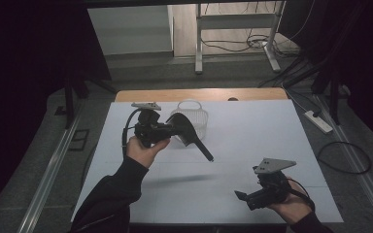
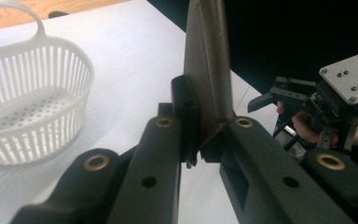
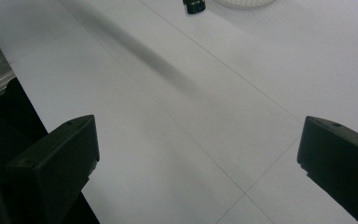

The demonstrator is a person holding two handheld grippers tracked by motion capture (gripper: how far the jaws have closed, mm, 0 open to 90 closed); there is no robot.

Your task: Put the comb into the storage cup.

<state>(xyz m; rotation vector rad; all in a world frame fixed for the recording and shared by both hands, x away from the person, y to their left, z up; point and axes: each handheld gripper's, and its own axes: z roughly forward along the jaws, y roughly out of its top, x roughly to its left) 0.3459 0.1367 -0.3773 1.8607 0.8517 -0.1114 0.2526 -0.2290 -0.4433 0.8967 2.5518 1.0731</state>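
Left gripper (image 1: 171, 128): raised above the table (image 1: 252, 126), jaws pinching the black brush (image 1: 190, 133) at its head, beside the white basket (image 1: 194, 112).
Right gripper (image 1: 243, 196): low near the table's edge, jaws spread, nothing between them.

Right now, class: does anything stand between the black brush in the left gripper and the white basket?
Nothing visible does. The left gripper holds the black brush raised just in front of the white basket, with bare white table around them.

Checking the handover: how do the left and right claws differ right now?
The left claw is shut on a black long-handled brush, raised beside the white slotted plastic basket; the right claw is open, holding nothing, near the white table's front edge. Both are hand-held.
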